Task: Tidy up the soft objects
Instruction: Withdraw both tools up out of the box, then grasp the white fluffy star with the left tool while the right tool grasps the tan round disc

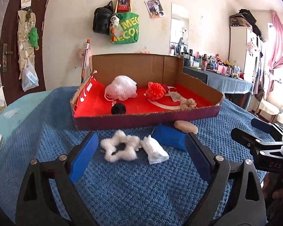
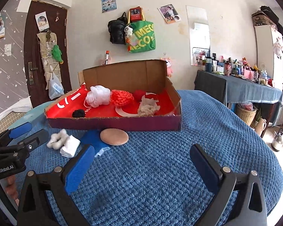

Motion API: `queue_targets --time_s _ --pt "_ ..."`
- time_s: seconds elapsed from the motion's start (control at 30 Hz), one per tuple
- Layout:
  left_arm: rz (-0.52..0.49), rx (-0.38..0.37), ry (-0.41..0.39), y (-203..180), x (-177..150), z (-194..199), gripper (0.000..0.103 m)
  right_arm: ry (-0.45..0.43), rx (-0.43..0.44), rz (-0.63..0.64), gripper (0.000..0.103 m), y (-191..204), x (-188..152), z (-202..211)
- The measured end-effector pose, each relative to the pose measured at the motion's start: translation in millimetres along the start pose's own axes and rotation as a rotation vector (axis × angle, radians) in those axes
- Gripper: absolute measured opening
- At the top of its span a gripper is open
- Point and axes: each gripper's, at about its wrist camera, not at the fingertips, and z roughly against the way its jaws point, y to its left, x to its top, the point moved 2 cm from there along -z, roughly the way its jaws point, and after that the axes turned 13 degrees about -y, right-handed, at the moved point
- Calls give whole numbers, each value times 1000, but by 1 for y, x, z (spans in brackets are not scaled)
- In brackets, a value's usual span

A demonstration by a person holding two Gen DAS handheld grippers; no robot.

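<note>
Surface: blue textured blanket covers the bed; all loose items lie on it.
Container: cardboard box with red lining sits on the blanket, open at the top, tall back wall.
Box contents: white mesh bath pouf at left rear; red knitted ball beside it to the right; black pom-pom near the front wall; beige crocheted piece at front right.
Loose items: white fluffy star, folded white cloth touching the star's right side, blue sponge block just right of the cloth, round tan powder puff resting against the box's front wall and partly on the sponge.
Left gripper: jaws spread wide, nothing between the pads; star and cloth lie ahead of and between the fingertips, untouched.
Right gripper: jaws spread wide, empty; only bare blanket between the fingers, powder puff ahead to its left.
Relative position: grippers side by side, each visible in the other's view.
</note>
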Motion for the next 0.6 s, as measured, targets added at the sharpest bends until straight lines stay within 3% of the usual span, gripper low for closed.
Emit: queue_targets --time_s 0.17,0.6 --pt "7 5 12 2 -10 2 94 -17 -19 22 103 2 -10 4" --pt "21 13 29 8 -19 1 94 34 -22 1 103 3 -27 -4"
